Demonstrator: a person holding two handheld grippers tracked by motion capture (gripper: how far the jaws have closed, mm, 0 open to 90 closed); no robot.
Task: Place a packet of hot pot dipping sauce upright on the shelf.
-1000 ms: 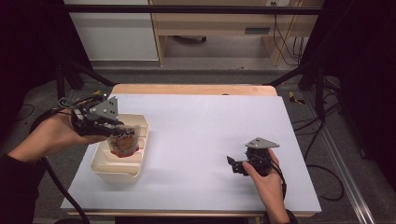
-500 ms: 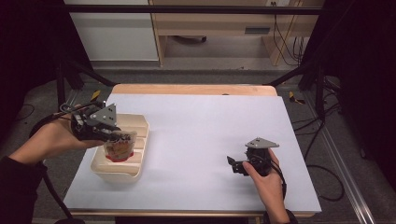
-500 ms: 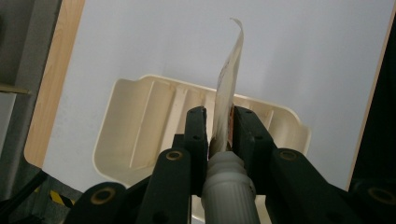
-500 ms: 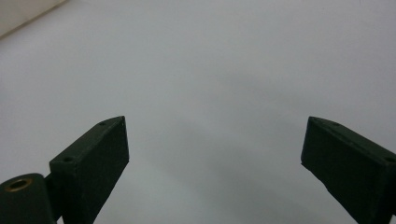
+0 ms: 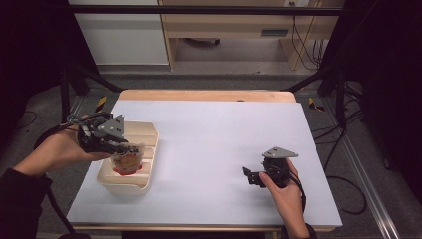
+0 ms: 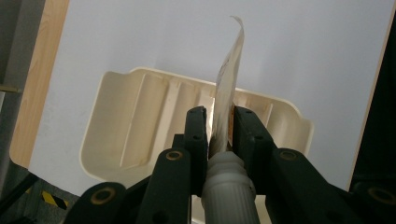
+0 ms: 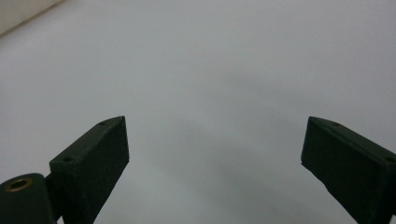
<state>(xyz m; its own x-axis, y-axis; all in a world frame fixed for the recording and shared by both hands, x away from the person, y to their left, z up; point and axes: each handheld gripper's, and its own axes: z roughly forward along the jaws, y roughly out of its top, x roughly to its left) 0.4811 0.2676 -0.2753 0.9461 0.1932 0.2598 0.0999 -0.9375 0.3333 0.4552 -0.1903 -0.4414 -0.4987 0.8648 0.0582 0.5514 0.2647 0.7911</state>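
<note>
A person's left hand holds my left gripper (image 5: 125,147) over a cream ribbed tray (image 5: 150,135) at the table's left side. Its jaws are shut on a soft spouted pouch (image 5: 128,161) with red and orange print, which hangs down into the tray. In the left gripper view the pouch (image 6: 229,74) stands edge-on between the jaws of that gripper (image 6: 219,122), with its white ribbed cap (image 6: 229,184) just behind them and the tray (image 6: 135,121) beneath. My right gripper (image 5: 250,176) rests at the right of the table, held by the other hand. Its jaws (image 7: 215,140) stand wide open over bare white surface.
A white sheet (image 5: 219,134) covers the wooden table (image 5: 209,94). Dark frame bars (image 5: 318,79) and cables (image 5: 343,144) run beside the table at the right. A cabinet (image 5: 124,35) and a wooden bench (image 5: 224,30) stand on the floor beyond the far edge.
My left gripper has sunk with the pouch, whose lower end now sits down in the tray. The right gripper has stayed where it was.
</note>
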